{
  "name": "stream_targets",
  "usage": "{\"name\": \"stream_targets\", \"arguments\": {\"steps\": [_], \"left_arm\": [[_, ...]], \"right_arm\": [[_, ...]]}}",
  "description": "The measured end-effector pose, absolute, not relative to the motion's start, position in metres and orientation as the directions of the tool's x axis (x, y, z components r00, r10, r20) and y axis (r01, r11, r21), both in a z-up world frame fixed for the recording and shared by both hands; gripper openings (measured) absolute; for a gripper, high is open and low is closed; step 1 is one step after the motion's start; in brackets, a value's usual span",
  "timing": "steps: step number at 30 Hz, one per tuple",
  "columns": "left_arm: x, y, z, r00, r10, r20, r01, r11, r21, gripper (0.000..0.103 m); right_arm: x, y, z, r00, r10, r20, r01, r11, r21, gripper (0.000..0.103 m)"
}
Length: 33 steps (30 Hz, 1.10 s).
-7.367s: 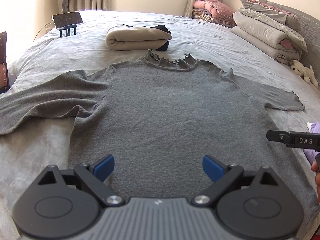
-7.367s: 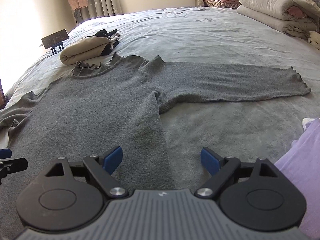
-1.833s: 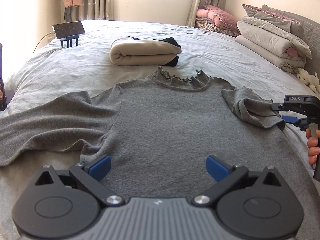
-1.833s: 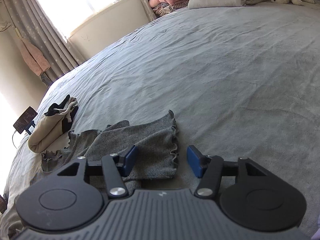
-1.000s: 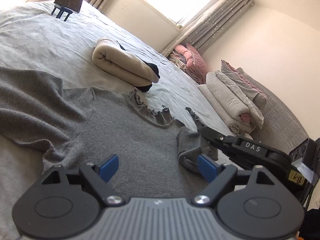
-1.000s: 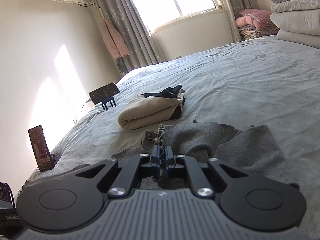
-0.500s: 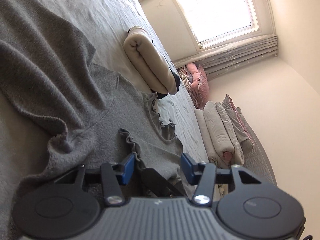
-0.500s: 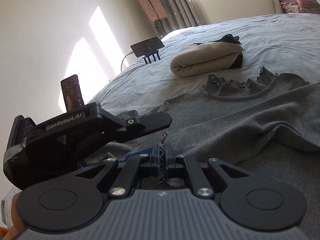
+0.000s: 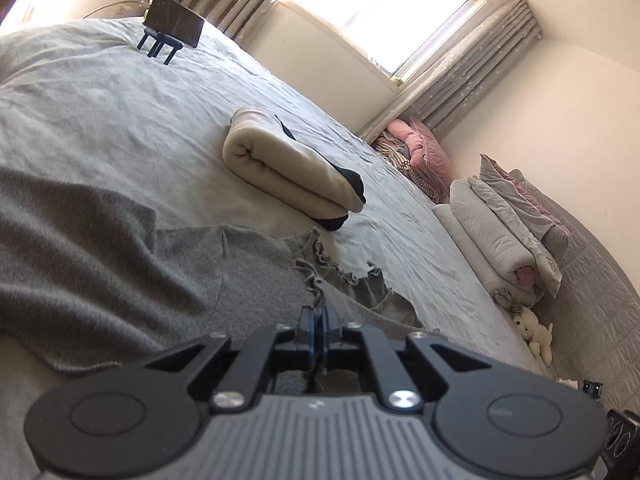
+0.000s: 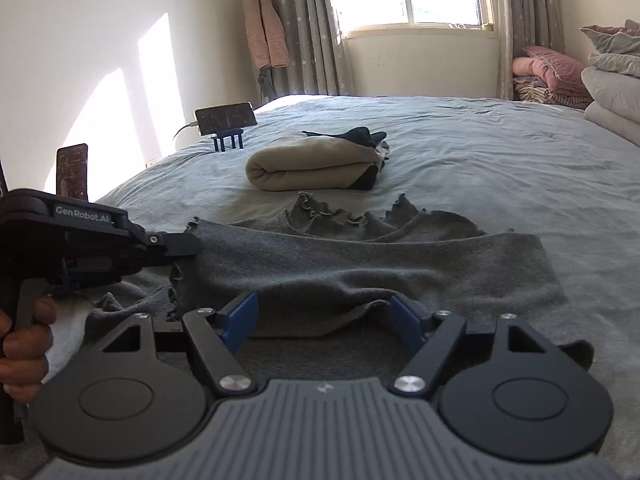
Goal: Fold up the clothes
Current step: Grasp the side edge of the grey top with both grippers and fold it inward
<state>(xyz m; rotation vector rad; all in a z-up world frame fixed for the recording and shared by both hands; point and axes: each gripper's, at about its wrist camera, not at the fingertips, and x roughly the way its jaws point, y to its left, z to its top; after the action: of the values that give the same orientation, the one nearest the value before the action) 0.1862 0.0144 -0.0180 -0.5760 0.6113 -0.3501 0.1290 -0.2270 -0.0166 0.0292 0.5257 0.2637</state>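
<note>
grey top [image 10: 360, 256] | left tongs [image 9: 319, 326] clamped on cuff | right tongs [image 10: 324, 318] opening, empty

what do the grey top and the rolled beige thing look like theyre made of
Grey top: seemingly a soft, matte fuzzy knit; nubby surface, frilled collar, limp folds. Rolled beige garment: probably thick fleece or brushed cotton, smooth and matte, in a plump roll; exact fibre unclear.

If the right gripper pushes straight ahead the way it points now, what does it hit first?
Most likely the folded-over sleeve of the grey sweater, lying just beyond the opening jaws of the right gripper; depth is uncertain.
</note>
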Motion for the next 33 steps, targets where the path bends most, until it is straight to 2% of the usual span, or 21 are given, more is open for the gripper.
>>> {"name": "stream_targets", "arguments": {"steps": [5,12,16,22,27,33], "left_arm": [[0.19,0.037,-0.016,0.798,-0.424,-0.429,0.139,0.822,-0.553,0.003],[0.197,0.065,-0.025,0.801,-0.334,-0.496,0.045,0.861,-0.507,0.003],[0.2,0.075,-0.034,0.794,-0.318,-0.518,0.003,0.854,-0.52,0.003],[0.201,0.067,-0.038,0.791,-0.254,-0.557,-0.019,0.899,-0.437,0.003],[0.198,0.069,-0.029,0.794,-0.245,-0.557,-0.029,0.899,-0.437,0.003],[0.194,0.073,-0.015,0.8,-0.2,-0.566,-0.055,0.914,-0.401,0.003]], "right_arm": [[0.136,-0.239,-0.033,0.845,0.102,-0.525,-0.156,0.986,-0.06,0.077],[0.136,-0.254,-0.036,0.845,0.06,-0.532,-0.151,0.98,-0.129,0.08],[0.134,-0.276,-0.03,0.85,0.086,-0.521,-0.135,0.989,-0.057,0.08],[0.132,-0.315,-0.021,0.867,0.087,-0.49,-0.047,0.995,0.093,0.08],[0.13,-0.351,-0.018,0.878,0.08,-0.471,0.044,0.968,0.247,0.08],[0.126,-0.35,-0.018,0.872,0.119,-0.475,-0.011,0.974,0.224,0.08]]}}
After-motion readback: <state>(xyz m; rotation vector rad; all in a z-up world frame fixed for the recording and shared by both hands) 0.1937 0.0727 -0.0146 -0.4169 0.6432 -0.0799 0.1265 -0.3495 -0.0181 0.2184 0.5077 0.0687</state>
